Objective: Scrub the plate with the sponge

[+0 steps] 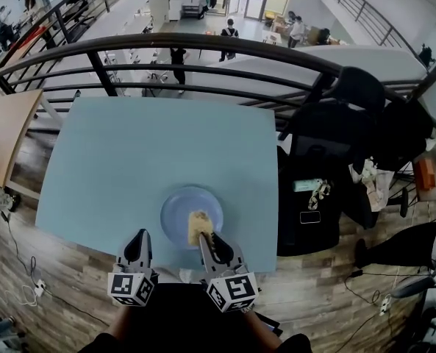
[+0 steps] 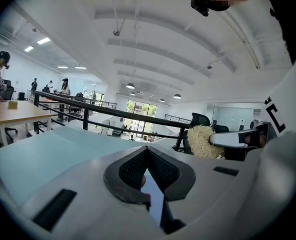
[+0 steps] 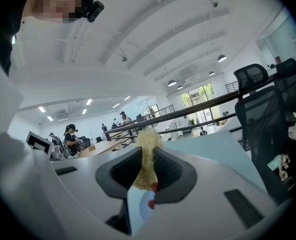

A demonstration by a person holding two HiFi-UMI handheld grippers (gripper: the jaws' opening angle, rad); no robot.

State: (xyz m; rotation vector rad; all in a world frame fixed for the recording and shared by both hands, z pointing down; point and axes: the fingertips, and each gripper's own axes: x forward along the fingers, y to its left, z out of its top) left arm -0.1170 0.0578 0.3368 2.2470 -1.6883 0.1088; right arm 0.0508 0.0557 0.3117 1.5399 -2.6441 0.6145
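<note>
A round pale-blue plate [image 1: 179,210] lies on the light-blue table [image 1: 129,160] near its front edge. A yellow fibrous sponge [image 1: 198,225] is over the near right part of the plate, and my right gripper [image 1: 207,238] is shut on it. In the right gripper view the sponge [image 3: 148,146] sticks up between the dark pads. My left gripper [image 1: 137,247] is left of the plate at the table's front edge. It is shut with nothing in it [image 2: 147,156]. The left gripper view shows the sponge [image 2: 202,141] in the right gripper's tips, off to the right.
A dark metal railing [image 1: 203,50] runs behind the table. Black office chairs [image 1: 335,131] with bags and clutter stand to the right. A wooden desk [image 1: 1,138] is at the far left, and cables lie on the wooden floor [image 1: 26,271].
</note>
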